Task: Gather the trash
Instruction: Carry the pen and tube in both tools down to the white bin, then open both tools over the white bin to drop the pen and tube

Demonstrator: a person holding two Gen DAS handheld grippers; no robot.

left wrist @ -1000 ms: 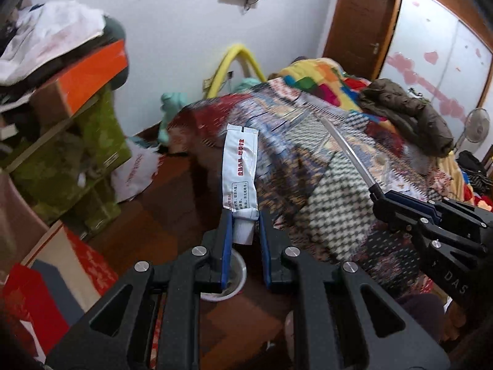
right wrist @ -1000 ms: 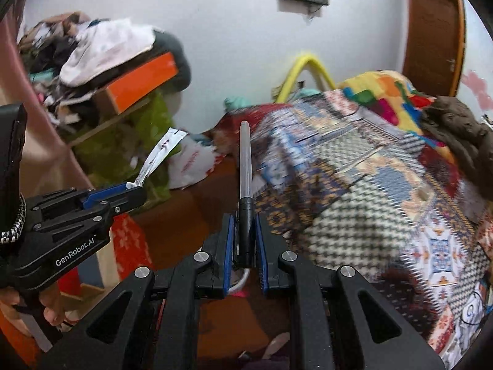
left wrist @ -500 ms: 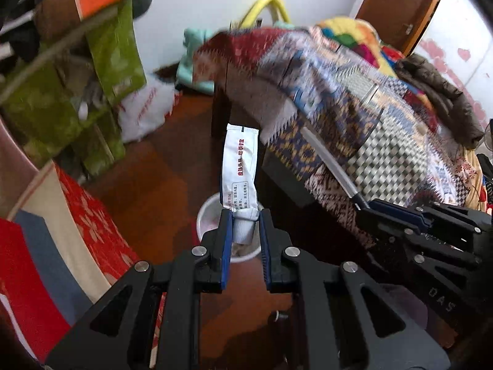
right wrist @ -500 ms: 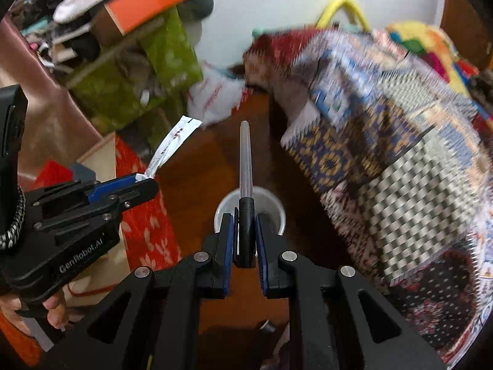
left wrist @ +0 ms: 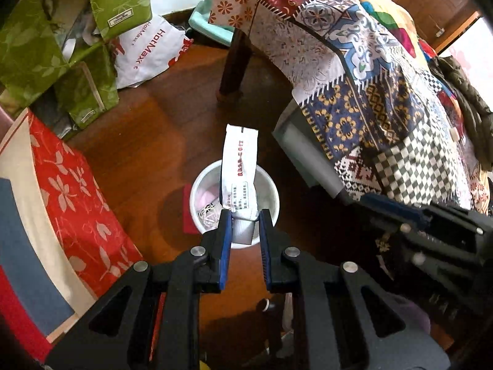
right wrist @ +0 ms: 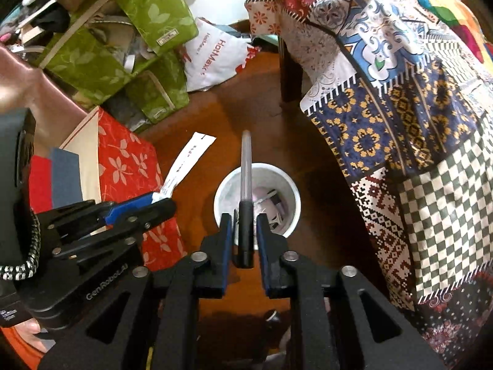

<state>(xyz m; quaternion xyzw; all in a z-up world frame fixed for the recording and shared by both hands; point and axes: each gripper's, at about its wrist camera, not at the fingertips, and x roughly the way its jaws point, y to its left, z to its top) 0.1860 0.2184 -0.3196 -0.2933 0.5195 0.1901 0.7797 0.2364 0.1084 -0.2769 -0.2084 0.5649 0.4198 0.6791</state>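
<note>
A white trash bin (left wrist: 197,185) stands on the wooden floor with some waste inside. My left gripper (left wrist: 243,215) is shut on the cap end of a white squeezed tube (left wrist: 238,166), held right above the bin's mouth. My right gripper (right wrist: 243,219) points down over the same bin (right wrist: 292,191). Its jaws are opening: a clear pen with a black grip (right wrist: 246,166) stands between them, with a gap on each side. In the right wrist view the left gripper (right wrist: 160,199) and its tube (right wrist: 188,160) sit to the left. The right gripper (left wrist: 400,215) shows dark and blurred in the left wrist view.
A bed under a patchwork quilt (left wrist: 385,92) overhangs on the right, its dark wooden leg (left wrist: 234,61) behind the bin. Green fabric boxes (left wrist: 30,46), a white HotMax bag (left wrist: 144,52) and a red floral box (left wrist: 71,191) crowd the left.
Both grippers sank and tipped downward, bringing the bin from below the fingers to right under the tube and pen. The right jaws parted slightly around the pen.
</note>
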